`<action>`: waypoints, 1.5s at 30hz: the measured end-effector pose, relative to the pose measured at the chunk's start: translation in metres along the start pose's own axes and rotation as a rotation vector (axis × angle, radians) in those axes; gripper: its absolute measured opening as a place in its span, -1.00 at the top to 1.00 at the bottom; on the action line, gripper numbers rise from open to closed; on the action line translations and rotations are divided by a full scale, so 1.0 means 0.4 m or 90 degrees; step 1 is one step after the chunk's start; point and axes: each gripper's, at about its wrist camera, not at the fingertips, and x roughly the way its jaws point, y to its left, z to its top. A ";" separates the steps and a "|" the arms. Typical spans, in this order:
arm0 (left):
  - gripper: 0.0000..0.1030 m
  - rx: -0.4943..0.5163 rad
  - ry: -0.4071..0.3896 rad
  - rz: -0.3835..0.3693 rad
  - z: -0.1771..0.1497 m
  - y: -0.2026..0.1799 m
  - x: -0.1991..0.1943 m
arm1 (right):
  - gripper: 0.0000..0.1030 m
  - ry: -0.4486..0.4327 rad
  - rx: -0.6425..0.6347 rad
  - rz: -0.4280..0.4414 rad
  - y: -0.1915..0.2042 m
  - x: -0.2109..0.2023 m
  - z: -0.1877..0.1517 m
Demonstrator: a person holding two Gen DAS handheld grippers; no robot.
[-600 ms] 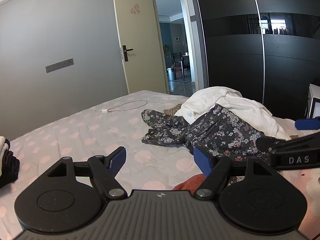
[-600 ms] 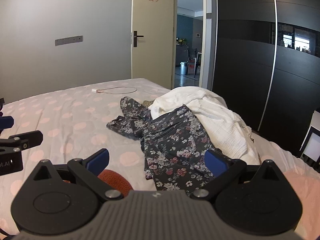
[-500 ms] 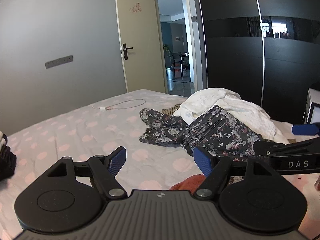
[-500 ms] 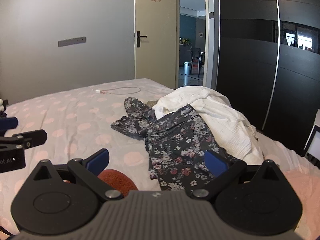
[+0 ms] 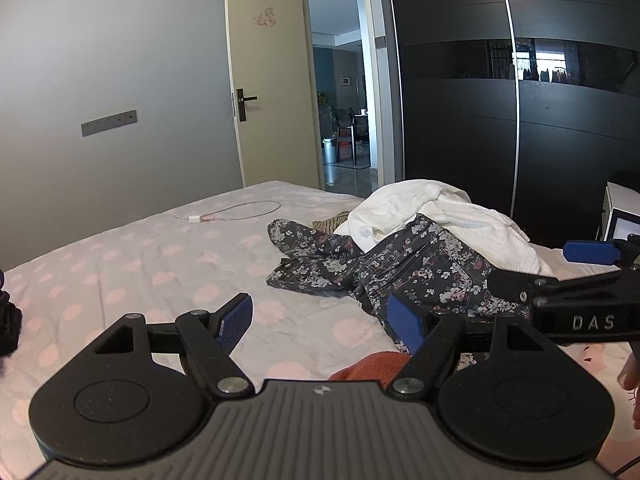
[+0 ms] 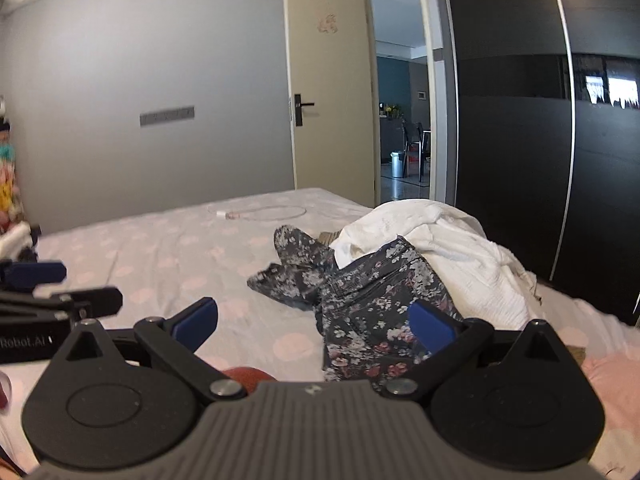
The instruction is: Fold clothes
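Dark floral trousers [image 5: 404,268] lie crumpled on the bed, partly under a white garment [image 5: 448,220]; both show in the right wrist view too, trousers [image 6: 360,292] and white garment [image 6: 444,252]. An orange-red cloth [image 5: 372,364] lies just under the grippers, also in the right wrist view [image 6: 244,376]. My left gripper [image 5: 320,320] is open and empty above the bed, short of the trousers. My right gripper [image 6: 316,320] is open and empty, its right pad over the trousers' near end.
The bed [image 5: 160,264] has a pink polka-dot sheet. A charging cable [image 5: 236,214] lies at the far side. A pile of folded clothes [image 5: 8,316] sits at the left edge. A black wardrobe [image 5: 520,120] stands right, an open door [image 5: 272,88] behind.
Both grippers have lifted and drawn back slightly from the clothes; the view has tilted up. Both stay open and empty. The clothes have not moved.
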 end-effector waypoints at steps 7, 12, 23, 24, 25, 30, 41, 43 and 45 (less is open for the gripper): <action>-0.70 0.012 0.011 -0.013 -0.002 -0.006 0.004 | -0.99 0.038 -0.022 -0.024 -0.007 0.018 -0.004; -0.70 -0.045 0.021 -0.033 -0.002 0.018 0.006 | -0.99 0.038 -0.008 -0.027 -0.016 0.016 -0.010; -0.70 -0.061 0.046 -0.052 -0.010 0.020 0.022 | -0.99 0.029 -0.024 -0.033 0.001 0.019 -0.019; -0.70 -0.059 0.048 -0.048 -0.012 0.019 0.023 | -0.99 0.027 -0.020 -0.032 0.000 0.018 -0.018; -0.70 -0.059 0.049 -0.042 -0.014 0.018 0.025 | -0.99 0.026 -0.017 -0.034 0.000 0.017 -0.018; -0.71 -0.058 0.049 -0.029 -0.018 0.016 0.028 | -0.99 0.026 -0.014 -0.035 0.002 0.019 -0.023; -0.70 -0.060 0.084 -0.017 -0.034 0.020 0.050 | -0.99 0.049 -0.024 -0.029 0.007 0.026 -0.048; -0.70 -0.060 0.087 -0.015 -0.034 0.019 0.051 | -0.99 0.055 -0.030 -0.028 0.009 0.027 -0.051; -0.70 -0.058 0.087 -0.013 -0.035 0.016 0.052 | -0.99 0.056 -0.034 -0.028 0.010 0.026 -0.051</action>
